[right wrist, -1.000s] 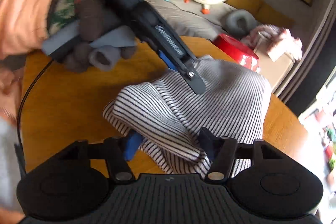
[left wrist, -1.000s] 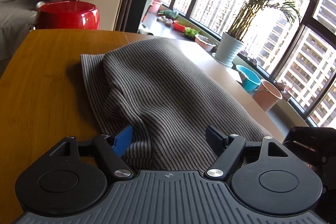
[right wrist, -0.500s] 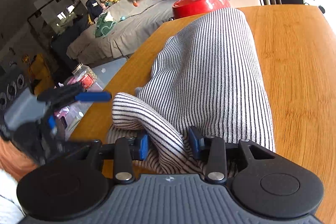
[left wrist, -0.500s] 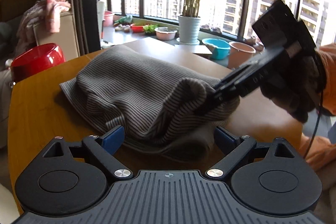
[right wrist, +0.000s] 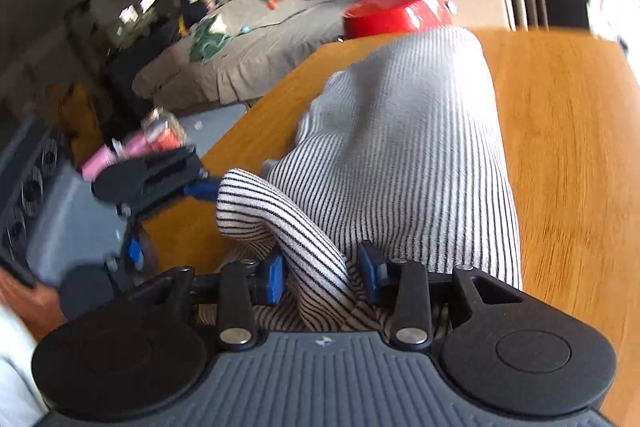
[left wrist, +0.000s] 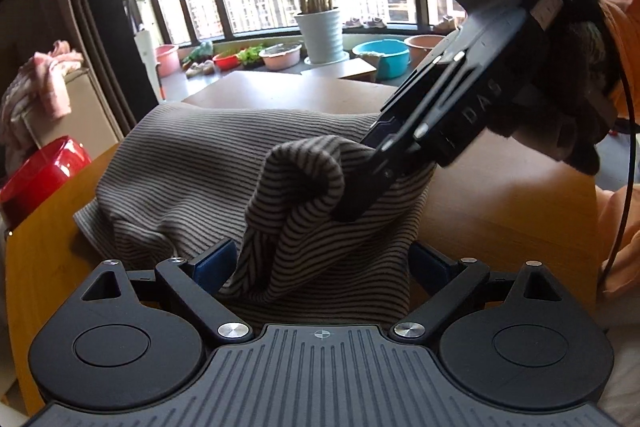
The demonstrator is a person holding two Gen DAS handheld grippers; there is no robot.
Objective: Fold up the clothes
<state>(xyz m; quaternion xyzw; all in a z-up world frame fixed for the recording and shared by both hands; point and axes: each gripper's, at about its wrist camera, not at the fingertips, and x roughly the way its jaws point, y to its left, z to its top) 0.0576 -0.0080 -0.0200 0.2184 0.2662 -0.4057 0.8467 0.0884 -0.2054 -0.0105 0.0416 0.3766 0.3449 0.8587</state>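
The striped garment [left wrist: 208, 167] lies in a long heap on the wooden table [right wrist: 568, 147], its far end reaching toward the red bowl [right wrist: 396, 15] that sits just past the table's edge. My right gripper [right wrist: 320, 275] is clamped on a raised fold at the near end of the cloth; in its own view the two blue pads [right wrist: 274, 277] press a thick roll of striped fabric between them, and the roll curls up and over to the left. In the left wrist view I see that same tool coming in from the upper right, its fingertips pinching the bunched fold and holding it lifted above the rest of the garment. My left gripper [left wrist: 320, 267] stands wide open, its fingers spread to either side of the near hem, with cloth lying between them but nothing pinched. The right wrist view is blurred. Beyond the table a potted plant [left wrist: 320, 31] and several basins [left wrist: 380, 57] stand along the window ledge.
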